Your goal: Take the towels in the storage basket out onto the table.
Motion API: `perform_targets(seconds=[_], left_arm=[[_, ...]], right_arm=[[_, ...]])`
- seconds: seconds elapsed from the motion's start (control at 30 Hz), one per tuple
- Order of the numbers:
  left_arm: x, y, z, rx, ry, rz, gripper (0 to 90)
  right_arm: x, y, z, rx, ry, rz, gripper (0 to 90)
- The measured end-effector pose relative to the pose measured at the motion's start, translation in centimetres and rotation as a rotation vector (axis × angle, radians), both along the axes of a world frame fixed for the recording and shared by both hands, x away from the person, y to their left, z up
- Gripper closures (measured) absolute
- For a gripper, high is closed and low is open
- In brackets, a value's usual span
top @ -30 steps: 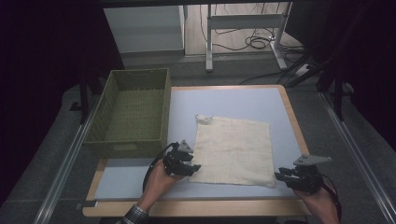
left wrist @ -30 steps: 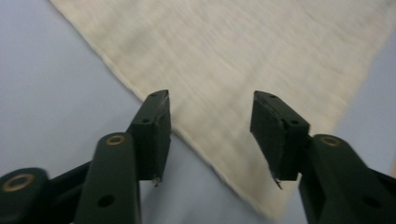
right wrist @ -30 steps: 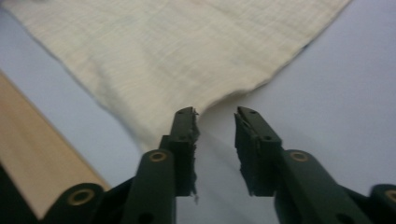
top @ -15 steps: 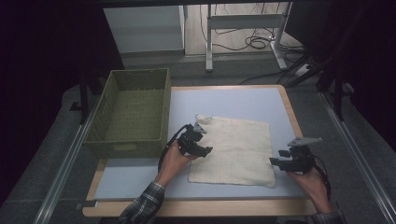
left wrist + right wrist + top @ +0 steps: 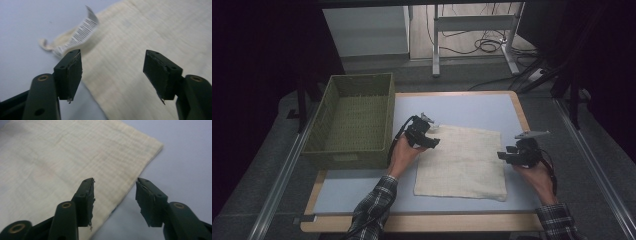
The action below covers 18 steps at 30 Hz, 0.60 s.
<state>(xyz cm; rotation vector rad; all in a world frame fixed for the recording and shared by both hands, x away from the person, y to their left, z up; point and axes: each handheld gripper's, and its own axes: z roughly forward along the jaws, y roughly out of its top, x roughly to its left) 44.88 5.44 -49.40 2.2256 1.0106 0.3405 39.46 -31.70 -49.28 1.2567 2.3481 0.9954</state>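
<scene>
1. Compared with a second earlier, both hands had slid away from the near edge of the table (image 5: 362, 197) and up the sides of the cloth (image 5: 462, 160). The left gripper (image 5: 428, 138) went from the near-left corner up to the far-left one, and the right gripper (image 5: 507, 156) moved up along the right edge. The cloth looked a bit narrower too.
2. Left jaws had just been opening and stood spread, nothing between them, with the cloth's edge and its label (image 5: 80, 31) just ahead.
3. Right jaws had just closed a little but stayed apart, straddling the right edge without pinching.
4. The cloth lay flat, centre-right on the table, right of the green basket (image 5: 354, 120). Nearly square, slightly longer near-to-far; its label corner pointed far-left, toward the basket.
5. Risks, as I saw it: the left jaws could grab only the label or the rumpled corner, and the fabric would slip. The right might catch just one layer, so a fold would go skewed.
</scene>
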Motion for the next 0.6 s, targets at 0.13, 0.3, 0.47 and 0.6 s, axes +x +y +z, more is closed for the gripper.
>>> perform_targets(seconds=[0.13,0.3,0.47,0.6], left_arm=[[1.4,0.6,0.3,0.013,-0.006,0.043,42.1],[3.4,1.6,0.5,0.005,0.001,0.103,53.4],[4.9,1.8,-0.2,0.018,0.019,0.123,58.0],[5.7,1.8,-1.2,0.007,0.022,0.128,57.7]], right_arm=[[1.2,-0.2,0.1,-0.012,-0.012,-0.015,56.3],[2.8,-0.3,0.1,-0.004,-0.023,-0.025,64.1],[5.1,0.0,0.1,-0.012,-0.023,-0.035,69.8],[6.2,0.0,0.1,-0.015,-0.025,-0.049,71.9]])
